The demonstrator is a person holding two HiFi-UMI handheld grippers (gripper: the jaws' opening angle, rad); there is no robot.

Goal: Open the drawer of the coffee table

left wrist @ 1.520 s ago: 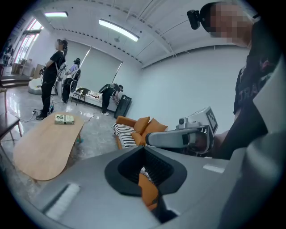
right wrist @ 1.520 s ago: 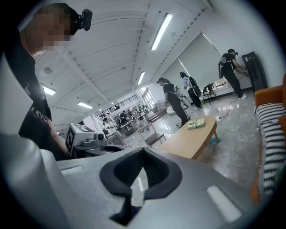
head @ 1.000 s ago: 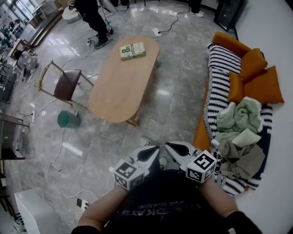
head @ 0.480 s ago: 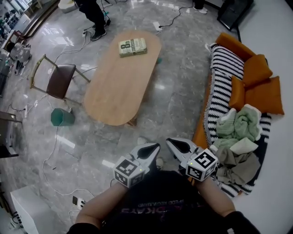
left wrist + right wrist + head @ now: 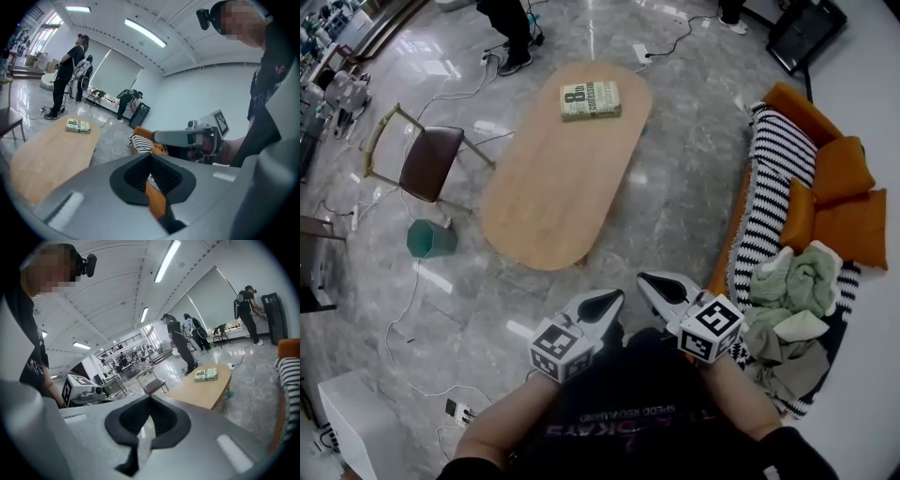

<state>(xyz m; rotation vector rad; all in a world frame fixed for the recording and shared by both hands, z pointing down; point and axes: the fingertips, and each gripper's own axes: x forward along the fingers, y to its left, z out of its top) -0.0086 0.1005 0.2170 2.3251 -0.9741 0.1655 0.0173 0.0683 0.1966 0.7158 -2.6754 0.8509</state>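
Table edge rounded; floor all round

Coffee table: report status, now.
Both shut, empty: left gripper, right gripper, short of the coffee table. No drawer in sight; book on far end. Only floor between.
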